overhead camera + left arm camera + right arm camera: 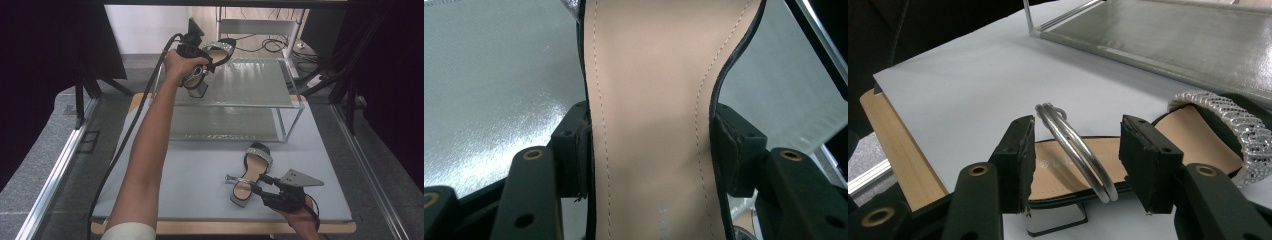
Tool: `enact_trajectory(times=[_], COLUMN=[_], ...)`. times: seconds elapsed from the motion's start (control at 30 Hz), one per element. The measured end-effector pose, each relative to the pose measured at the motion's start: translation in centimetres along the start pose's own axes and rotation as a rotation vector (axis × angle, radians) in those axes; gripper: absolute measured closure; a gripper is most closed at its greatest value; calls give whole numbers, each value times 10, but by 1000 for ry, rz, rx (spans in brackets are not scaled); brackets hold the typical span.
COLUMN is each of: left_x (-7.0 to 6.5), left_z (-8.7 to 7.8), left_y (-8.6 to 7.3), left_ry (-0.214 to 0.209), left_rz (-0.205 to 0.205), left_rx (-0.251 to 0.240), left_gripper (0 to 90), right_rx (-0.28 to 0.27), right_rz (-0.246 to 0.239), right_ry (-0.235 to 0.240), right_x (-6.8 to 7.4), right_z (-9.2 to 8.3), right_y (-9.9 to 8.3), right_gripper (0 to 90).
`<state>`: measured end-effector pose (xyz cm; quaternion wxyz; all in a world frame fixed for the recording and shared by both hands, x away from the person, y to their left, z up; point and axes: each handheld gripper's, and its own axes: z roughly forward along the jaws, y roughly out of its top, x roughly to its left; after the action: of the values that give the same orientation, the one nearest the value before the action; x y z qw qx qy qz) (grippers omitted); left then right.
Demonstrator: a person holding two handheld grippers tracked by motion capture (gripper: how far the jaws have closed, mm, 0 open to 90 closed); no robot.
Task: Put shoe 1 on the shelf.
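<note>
On our pale grey table mat (pixel 190 185), our right gripper (pixel 1075 150) straddles, jaws apart, the second black silver-strapped block-heel sandal (pixel 248 175). Our left gripper (pixel 651 145) clamps the first black tan-insoled sandal (pixel 649 100) above the two-tier glass shelf (pixel 250 82).

A pale tabletop (pixel 200 185) carries a two-tier glass shelf (pixel 250 82) at its far side and one sandal (pixel 252 172) nearer the front.

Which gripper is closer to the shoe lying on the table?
The right gripper. Its jaws stand open on either side of the shoe on the table, around its silver strap. The left gripper is far off, holding the other shoe over the glass shelf.
</note>
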<state>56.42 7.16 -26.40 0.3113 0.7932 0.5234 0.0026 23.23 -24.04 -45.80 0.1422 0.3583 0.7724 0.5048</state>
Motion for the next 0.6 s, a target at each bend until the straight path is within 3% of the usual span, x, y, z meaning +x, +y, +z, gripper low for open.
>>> enact_trajectory(times=[0.23, 0.3, 0.4, 0.6], left_x=[9, 13, 16, 19], left_z=[20, 30, 35, 43], left_y=[4, 5, 5, 7], left_ry=[49, 54, 54, 97], left_rz=[-38, -62, -81, -119], left_rx=[19, 5, 14, 13], left_gripper=[421, 420, 420, 416], right_rx=[6, 6, 9, 21], right_rz=[-2, -2, -6, -7], right_ry=[5, 6, 7, 13], right_x=[0, 0, 1, 1], right_z=[2, 2, 2, 6], right_y=[0, 0, -1, -2], right_gripper=[485, 485, 484, 476])
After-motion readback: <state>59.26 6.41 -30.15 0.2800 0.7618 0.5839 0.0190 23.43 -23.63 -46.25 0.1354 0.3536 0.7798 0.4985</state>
